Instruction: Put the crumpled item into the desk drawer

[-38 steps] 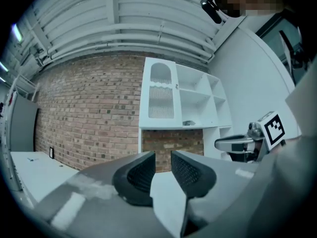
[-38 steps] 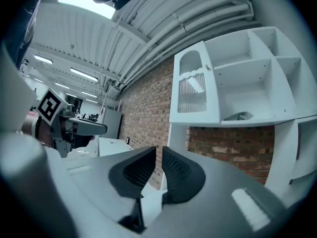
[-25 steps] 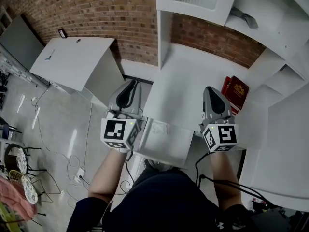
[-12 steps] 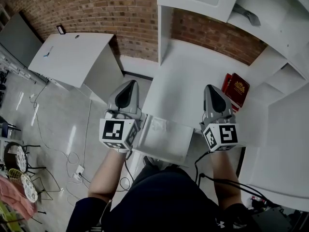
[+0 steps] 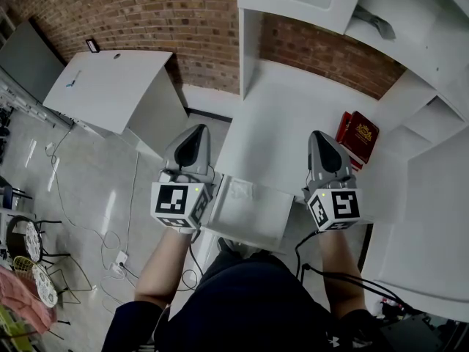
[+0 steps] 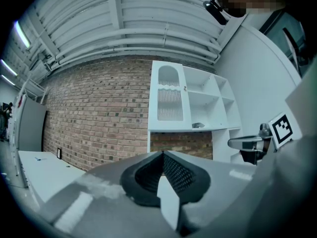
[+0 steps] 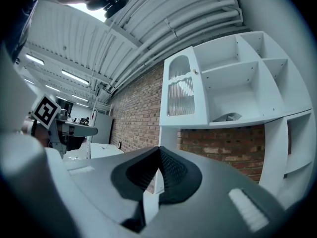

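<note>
The white desk drawer [image 5: 256,217] stands pulled open under the desk [image 5: 286,123], between my two grippers. A white crumpled item [image 5: 241,191] lies inside it at the back left corner. My left gripper [image 5: 199,129] hangs level just left of the drawer, over the floor; its jaws meet at the tips [image 6: 162,153] with nothing between them. My right gripper [image 5: 320,133] is level over the desk's front edge, right of the drawer, and its jaws [image 7: 159,148] are also shut and empty.
A red book [image 5: 357,136] lies on the desk at the right. White shelves [image 5: 381,20] rise behind the desk against a brick wall. A white table [image 5: 110,90] stands to the left. Cables [image 5: 110,248] and a chair [image 5: 26,255] sit on the floor.
The left gripper sits a touch lower in the head view. The right gripper, the drawer and the crumpled item have kept still.
</note>
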A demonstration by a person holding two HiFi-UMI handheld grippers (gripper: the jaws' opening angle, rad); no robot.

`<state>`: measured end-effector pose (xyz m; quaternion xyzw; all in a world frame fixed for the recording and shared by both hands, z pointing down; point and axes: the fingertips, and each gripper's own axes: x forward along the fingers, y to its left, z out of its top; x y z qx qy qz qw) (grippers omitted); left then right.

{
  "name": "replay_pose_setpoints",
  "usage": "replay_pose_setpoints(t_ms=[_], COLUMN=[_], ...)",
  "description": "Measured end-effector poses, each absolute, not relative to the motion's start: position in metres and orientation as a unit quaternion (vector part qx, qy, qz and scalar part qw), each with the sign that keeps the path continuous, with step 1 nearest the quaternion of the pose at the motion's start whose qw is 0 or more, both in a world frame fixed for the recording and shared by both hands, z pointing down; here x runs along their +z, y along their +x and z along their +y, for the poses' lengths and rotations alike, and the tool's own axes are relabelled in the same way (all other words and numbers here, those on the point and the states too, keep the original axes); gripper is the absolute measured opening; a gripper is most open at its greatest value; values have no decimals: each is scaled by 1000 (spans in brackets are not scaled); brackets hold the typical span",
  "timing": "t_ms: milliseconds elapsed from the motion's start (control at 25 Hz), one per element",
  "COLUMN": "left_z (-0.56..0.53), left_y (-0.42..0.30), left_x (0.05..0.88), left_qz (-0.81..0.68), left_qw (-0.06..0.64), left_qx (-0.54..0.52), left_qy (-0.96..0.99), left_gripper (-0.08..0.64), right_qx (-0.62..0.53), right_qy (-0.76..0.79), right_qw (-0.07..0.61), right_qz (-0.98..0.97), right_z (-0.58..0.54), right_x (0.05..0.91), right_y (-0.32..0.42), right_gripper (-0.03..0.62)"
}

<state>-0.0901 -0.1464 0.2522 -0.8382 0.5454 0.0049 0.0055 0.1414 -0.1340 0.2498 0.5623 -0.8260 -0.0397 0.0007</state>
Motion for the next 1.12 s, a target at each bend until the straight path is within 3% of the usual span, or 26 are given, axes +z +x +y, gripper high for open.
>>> replay_pose_setpoints(t_ms=[1120], left_z=[-143], left_y=[-75], left_x=[260], left_qz=[544], left_qw=[1], left_qx=[-10], left_qy=[-839], left_gripper=[2], right_qx=[-30], right_qy=[559], right_qw=[0], right_qz=[-829], right_z=[-133], right_x=[256], right_y=[152], right_gripper=[2])
